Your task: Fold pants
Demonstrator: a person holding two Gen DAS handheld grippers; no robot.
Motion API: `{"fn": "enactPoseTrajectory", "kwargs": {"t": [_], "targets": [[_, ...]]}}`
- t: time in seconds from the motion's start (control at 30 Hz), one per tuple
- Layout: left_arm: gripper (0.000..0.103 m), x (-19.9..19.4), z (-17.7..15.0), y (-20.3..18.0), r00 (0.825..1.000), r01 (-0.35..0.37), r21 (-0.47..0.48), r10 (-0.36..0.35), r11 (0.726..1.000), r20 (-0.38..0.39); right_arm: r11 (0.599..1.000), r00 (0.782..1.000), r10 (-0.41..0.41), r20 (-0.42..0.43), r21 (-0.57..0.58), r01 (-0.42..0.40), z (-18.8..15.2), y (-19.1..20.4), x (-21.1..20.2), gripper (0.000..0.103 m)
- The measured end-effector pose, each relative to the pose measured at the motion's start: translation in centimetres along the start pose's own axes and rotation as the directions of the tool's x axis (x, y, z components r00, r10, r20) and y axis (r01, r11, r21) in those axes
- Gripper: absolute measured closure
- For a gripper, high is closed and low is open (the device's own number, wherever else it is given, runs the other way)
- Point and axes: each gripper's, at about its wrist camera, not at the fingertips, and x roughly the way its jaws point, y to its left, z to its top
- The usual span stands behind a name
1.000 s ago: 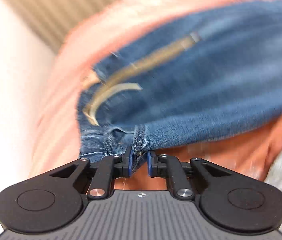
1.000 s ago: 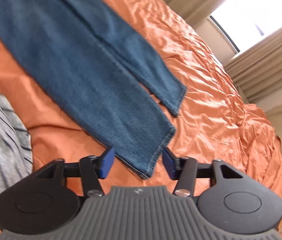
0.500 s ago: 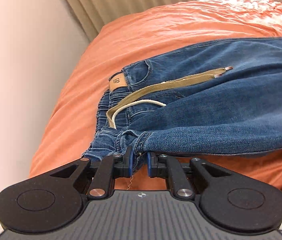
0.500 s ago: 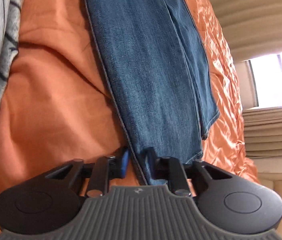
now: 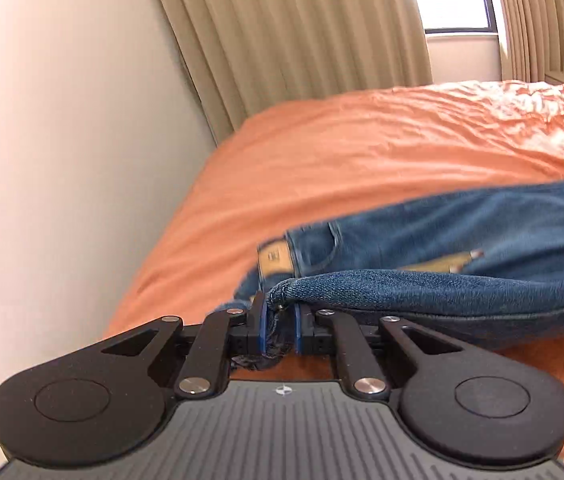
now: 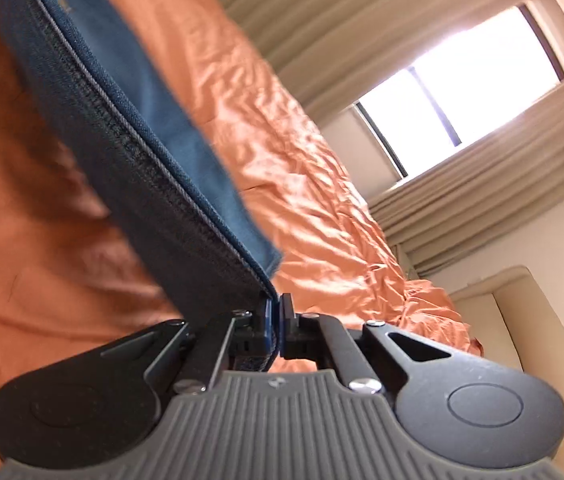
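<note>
Left tool (image 5: 280,322) clamps the waistband edge of the jeans (image 5: 461,236), fabric bunched between the blue pads. Right tool (image 6: 276,324) is pinched tight on a leg hem of the jeans (image 6: 130,136); its jaws have just closed on it. Denim is lifted off the orange bed (image 5: 361,148), the rest trailing across the sheet. Beyond: beige curtains (image 5: 289,28), window (image 6: 465,80).

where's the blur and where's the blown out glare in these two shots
Left wrist view: the far jeans and their tan patch are motion-smeared, the clamped fold sharp; sunlit bedspread washes out at right. Right wrist view: the window is blown white, the jeans' upper stretch blurred, and the wall and curtains bow from fisheye.
</note>
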Motion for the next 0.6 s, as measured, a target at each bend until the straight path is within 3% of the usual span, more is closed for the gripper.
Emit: {"fn": "enactPoseTrajectory", "kwargs": {"t": [0.23, 0.43, 0.6], "targets": [[0.090, 5.4, 6.1, -1.3, 0.999, -0.032, 0.057, 0.032, 0.998, -0.015, 0.995, 0.994, 0.030, -0.102, 0.095, -0.020, 5.0, -3.1, 8.6, 0.103], [0.090, 14.2, 10.0, -2.4, 0.997, -0.042, 0.116, 0.050, 0.992, -0.066, 0.995, 0.981, 0.069, -0.179, 0.078, -0.056, 8.6, -3.0, 19.8, 0.103], [0.090, 22.7, 10.9, -4.4, 0.986, -0.035, 0.175, 0.063, 0.984, -0.152, 0.993, 0.960, 0.120, -0.251, 0.038, -0.114, 10.5, -0.8, 29.1, 0.103]]}}
